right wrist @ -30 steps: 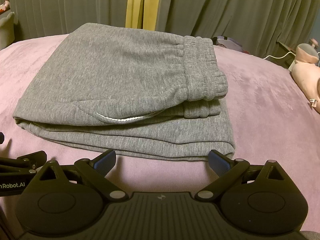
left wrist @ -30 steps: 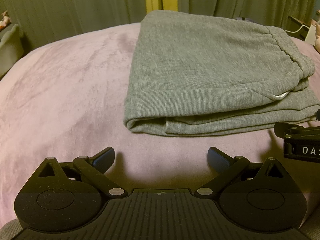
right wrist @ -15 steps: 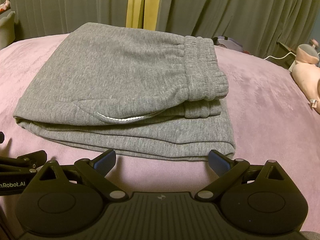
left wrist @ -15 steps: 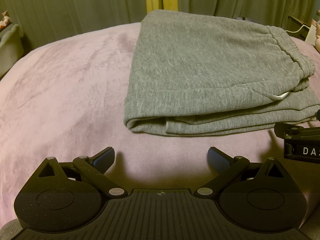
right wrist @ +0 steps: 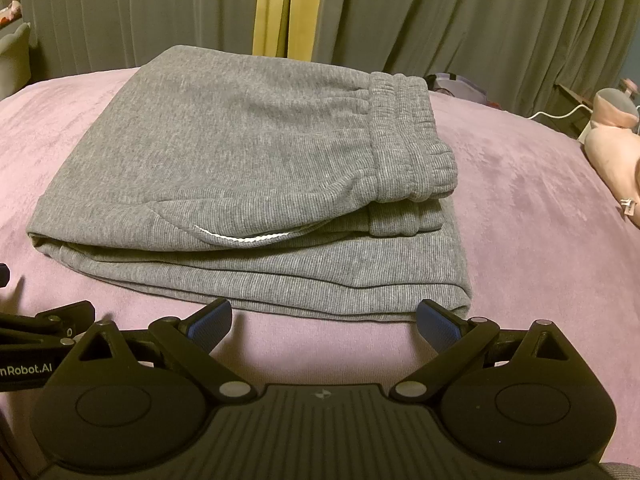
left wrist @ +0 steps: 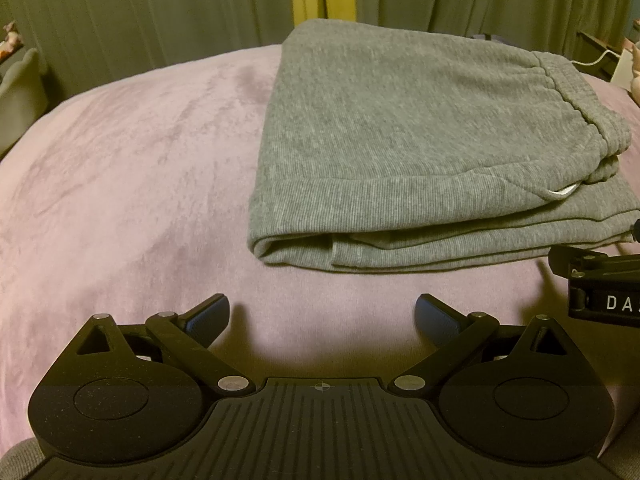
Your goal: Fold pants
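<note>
The grey pants (right wrist: pixel 248 184) are lying folded into a compact stack of layers on the pink blanket (right wrist: pixel 540 240), a little toward the far side of it, and the elastic waistband (right wrist: pixel 404 140) is sitting on top at the right end of the stack. A white drawstring (right wrist: pixel 244 238) is peeking out from under the upper layer near the front edge. The cloth is looking like a thick, soft knit, so I am judging it as light but floppy: it is probably going to sag and open its layers if only one layer is pinched. If more handling is needed, the best place to take hold seems to be the folded edge at the left (left wrist: pixel 260 244) and the front right corner (right wrist: pixel 460 304), pinching all layers together, and not the drawstring, which could slide out. The fold is appearing finished to me. The right gripper (right wrist: pixel 324 316) is resting with its fingers spread wide apart and holding nothing, just in front of the front edge of the stack. The left gripper (left wrist: pixel 322 314) is also standing wide apart and empty, near the stack's left corner but not touching it. Behind the bed, grey-green curtains (right wrist: pixel 440 12) are hanging, and a pink soft toy (right wrist: pixel 612 148) is lying at the right edge.
</note>
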### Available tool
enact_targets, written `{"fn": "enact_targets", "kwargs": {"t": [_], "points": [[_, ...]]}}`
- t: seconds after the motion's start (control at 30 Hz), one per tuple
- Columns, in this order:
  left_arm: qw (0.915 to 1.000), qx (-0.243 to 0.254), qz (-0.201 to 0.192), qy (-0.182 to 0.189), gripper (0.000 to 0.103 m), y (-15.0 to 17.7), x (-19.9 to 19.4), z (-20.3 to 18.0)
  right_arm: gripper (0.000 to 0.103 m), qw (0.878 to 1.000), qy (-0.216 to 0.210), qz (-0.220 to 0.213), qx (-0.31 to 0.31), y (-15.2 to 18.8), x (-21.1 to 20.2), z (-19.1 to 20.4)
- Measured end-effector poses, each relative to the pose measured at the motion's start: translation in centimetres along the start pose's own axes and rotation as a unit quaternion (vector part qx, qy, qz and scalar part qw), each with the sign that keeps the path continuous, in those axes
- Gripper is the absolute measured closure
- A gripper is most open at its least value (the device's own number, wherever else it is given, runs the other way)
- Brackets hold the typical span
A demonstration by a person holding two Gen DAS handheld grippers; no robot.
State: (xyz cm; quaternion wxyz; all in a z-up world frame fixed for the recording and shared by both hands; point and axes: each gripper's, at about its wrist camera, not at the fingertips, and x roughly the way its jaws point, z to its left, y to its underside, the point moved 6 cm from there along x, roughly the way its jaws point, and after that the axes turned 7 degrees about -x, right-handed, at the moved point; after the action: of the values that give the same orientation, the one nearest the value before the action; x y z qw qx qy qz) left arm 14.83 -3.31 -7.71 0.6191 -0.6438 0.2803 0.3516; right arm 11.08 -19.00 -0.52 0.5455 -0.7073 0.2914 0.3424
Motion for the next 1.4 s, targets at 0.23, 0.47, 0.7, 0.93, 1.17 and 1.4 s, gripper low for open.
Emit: {"fn": "enact_targets", "kwargs": {"t": [0.23, 0.47, 0.7, 0.93, 1.17, 1.4], "points": [[1.0000, -0.001, 0.001, 0.000, 0.001, 0.08, 0.03, 0.10, 0.004, 1.000, 0.000, 0.000, 0.000, 0.00, 0.01, 0.03], [1.0000, -0.002, 0.002, -0.001, 0.001, 0.09, 0.03, 0.11, 0.004, 1.000, -0.001, 0.000, -0.001, 0.01, 0.02, 0.00], [1.0000, -0.001, 0.002, -0.001, 0.001, 0.00, 0.07, 0.07, 0.004, 1.000, -0.001, 0.000, -0.001, 0.01, 0.04, -0.01], [1.0000, 0.000, 0.003, -0.001, 0.001, 0.12, 0.09, 0.13, 0.004, 1.000, -0.001, 0.000, -0.001, 0.03, 0.04, 0.00], [1.0000, -0.001, 0.004, -0.002, 0.001, 0.23, 0.09, 0.10, 0.004, 1.000, -0.003, 0.001, -0.002, 0.07, 0.07, -0.01], [1.0000, -0.001, 0.005, -0.002, 0.001, 0.36, -0.01, 0.06, 0.004, 1.000, -0.003, 0.001, -0.002, 0.11, 0.12, 0.01]]}}
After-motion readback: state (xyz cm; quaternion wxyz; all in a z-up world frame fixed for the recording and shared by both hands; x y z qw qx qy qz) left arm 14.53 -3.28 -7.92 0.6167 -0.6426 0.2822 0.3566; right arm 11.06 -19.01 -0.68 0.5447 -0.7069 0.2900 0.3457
